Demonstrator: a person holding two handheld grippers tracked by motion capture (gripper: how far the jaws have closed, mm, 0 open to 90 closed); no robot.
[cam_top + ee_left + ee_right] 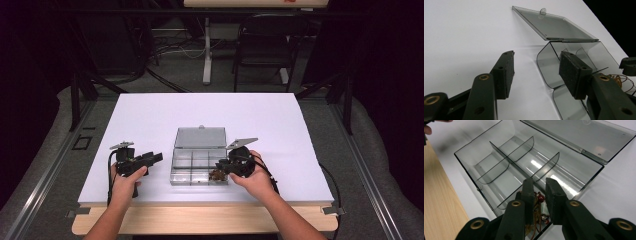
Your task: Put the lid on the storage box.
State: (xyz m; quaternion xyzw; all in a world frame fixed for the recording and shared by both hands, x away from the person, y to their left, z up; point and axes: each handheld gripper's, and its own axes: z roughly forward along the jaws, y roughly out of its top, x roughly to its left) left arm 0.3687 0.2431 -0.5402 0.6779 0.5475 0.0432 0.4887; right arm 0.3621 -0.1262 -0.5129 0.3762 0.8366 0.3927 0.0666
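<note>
Bright white table (150, 120), dark surroundings, soft focus.

clear compartment box (198, 160) open mid-table, trinkets (217, 174) in near-right cell.

Trinkets (217, 174) in box's (192, 157) near-right compartment
</note>
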